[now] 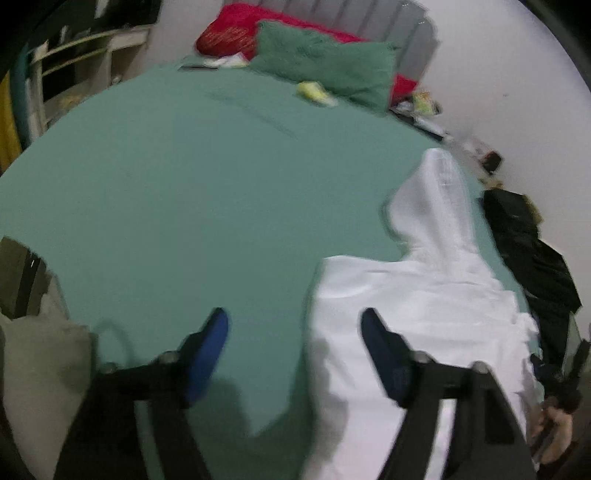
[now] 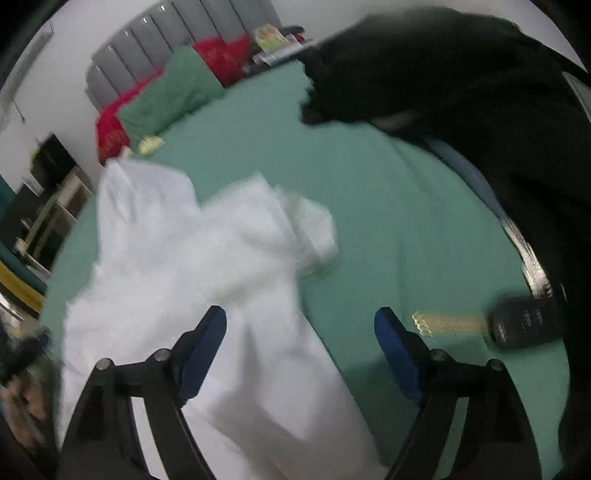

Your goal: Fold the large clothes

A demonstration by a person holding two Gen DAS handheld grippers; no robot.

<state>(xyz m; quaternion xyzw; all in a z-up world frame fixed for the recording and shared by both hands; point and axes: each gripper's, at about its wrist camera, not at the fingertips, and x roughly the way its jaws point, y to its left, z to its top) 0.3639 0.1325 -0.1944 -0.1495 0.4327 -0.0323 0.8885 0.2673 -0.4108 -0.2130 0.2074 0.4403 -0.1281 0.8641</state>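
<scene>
A white hooded garment (image 1: 424, 295) lies spread on a green bed sheet (image 1: 192, 199), its hood pointing toward the pillows. My left gripper (image 1: 295, 325) hovers open over the garment's left edge, one blue pad above the sheet and the other above the white cloth, nothing between them. In the right wrist view the same white garment (image 2: 192, 258) lies rumpled, with a bunched sleeve at its right side. My right gripper (image 2: 300, 321) stands open above its right edge, gripping nothing.
A black garment (image 2: 461, 74) lies heaped at the bed's right side, also seen as a black garment (image 1: 528, 243) by the wall. A dark remote-like object (image 2: 524, 325) lies on the sheet. Green pillow (image 1: 325, 62) and red pillow (image 1: 229, 29) sit at the headboard. Shelving (image 1: 74, 70) stands at left.
</scene>
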